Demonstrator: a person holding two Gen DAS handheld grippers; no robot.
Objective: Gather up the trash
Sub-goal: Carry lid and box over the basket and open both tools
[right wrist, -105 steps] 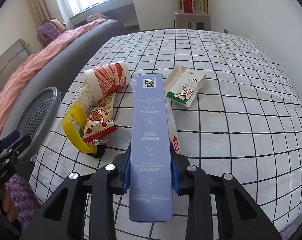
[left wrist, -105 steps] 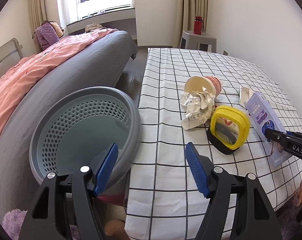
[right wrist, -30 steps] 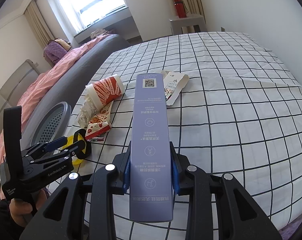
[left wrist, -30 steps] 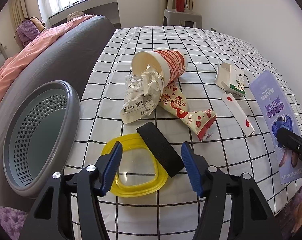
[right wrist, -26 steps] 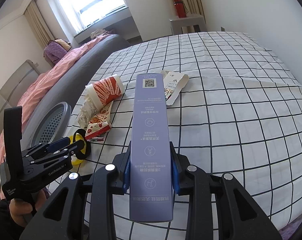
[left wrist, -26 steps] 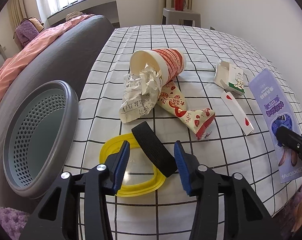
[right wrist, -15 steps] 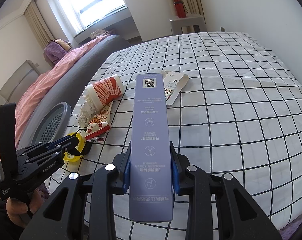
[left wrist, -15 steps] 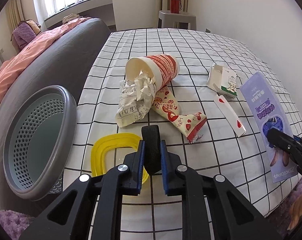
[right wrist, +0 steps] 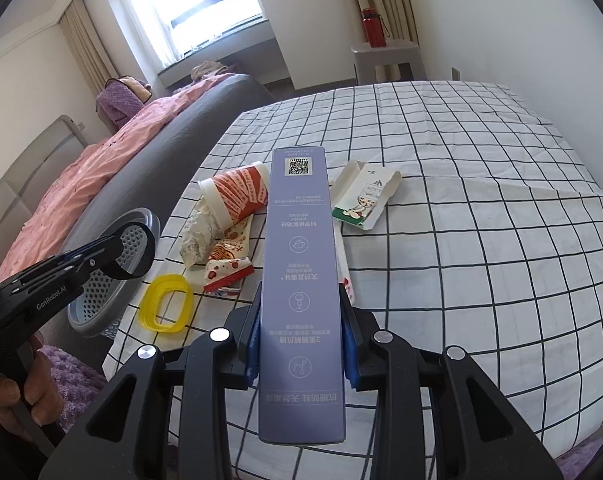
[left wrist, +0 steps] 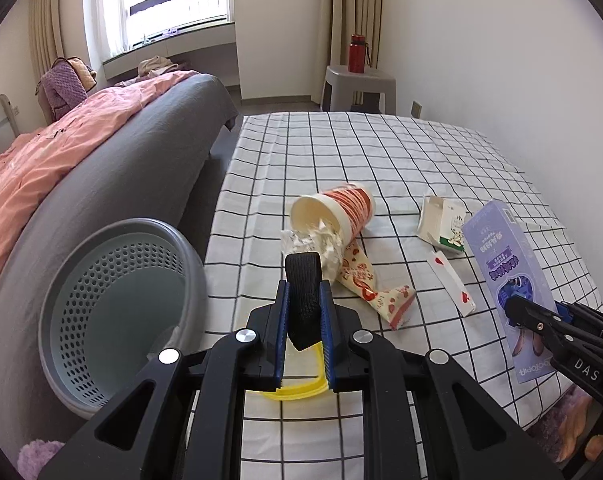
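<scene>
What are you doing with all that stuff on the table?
Picking up trash. The left gripper is shut on a black strap, lifted beside the grey basket. The right gripper is clamped on a long purple box. On the checked tablecloth lie a yellow ring, a paper cup, wrappers and a small carton.

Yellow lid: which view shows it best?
Right wrist: the yellow lid lies whole on the checked cloth, nothing covering it. Left wrist shows only a yellow sliver between the fingers of the left gripper, which is shut on the black strap.
</scene>
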